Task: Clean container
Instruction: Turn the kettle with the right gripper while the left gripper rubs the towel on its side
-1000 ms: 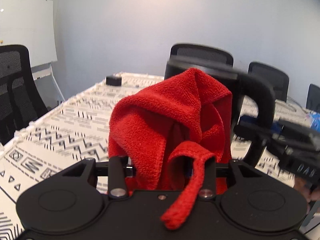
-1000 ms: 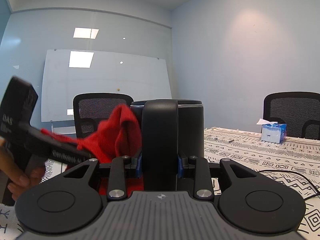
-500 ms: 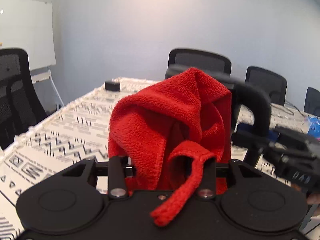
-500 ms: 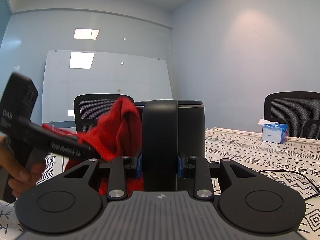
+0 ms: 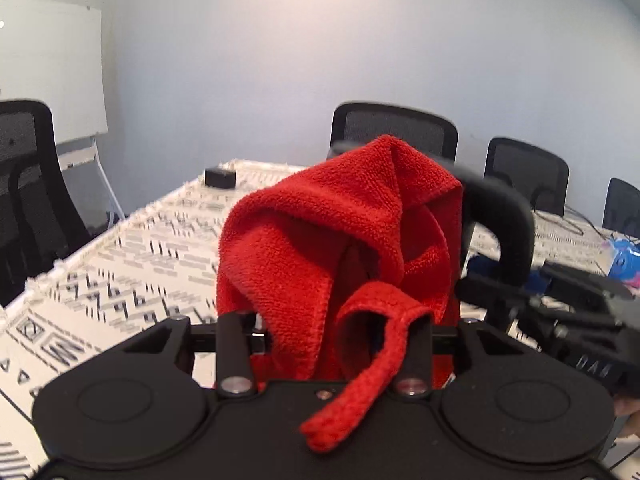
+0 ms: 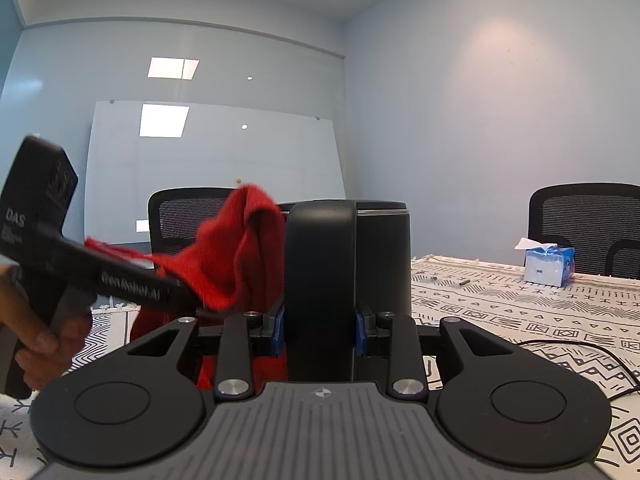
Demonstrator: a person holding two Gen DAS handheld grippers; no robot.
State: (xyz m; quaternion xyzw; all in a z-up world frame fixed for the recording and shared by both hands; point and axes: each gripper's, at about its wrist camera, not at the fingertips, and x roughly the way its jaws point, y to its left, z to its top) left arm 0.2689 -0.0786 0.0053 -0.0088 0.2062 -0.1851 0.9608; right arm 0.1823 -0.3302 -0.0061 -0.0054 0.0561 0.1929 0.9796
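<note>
Left wrist view: the left gripper (image 5: 328,320) has its jaws clamped on one red cloth (image 5: 336,248), bunched at centre. At 2 o'clock the cloth meets one black container (image 5: 500,216) by its curved handle. Four black chairs (image 5: 394,128) ring the patterned table (image 5: 132,256), with one black box (image 5: 220,178) at 10 o'clock.

Right wrist view: the right gripper (image 6: 320,328) is closed tight on the container's handle (image 6: 320,280), dead centre. One tissue box (image 6: 550,266) sits at 3 o'clock, two chairs behind.
</note>
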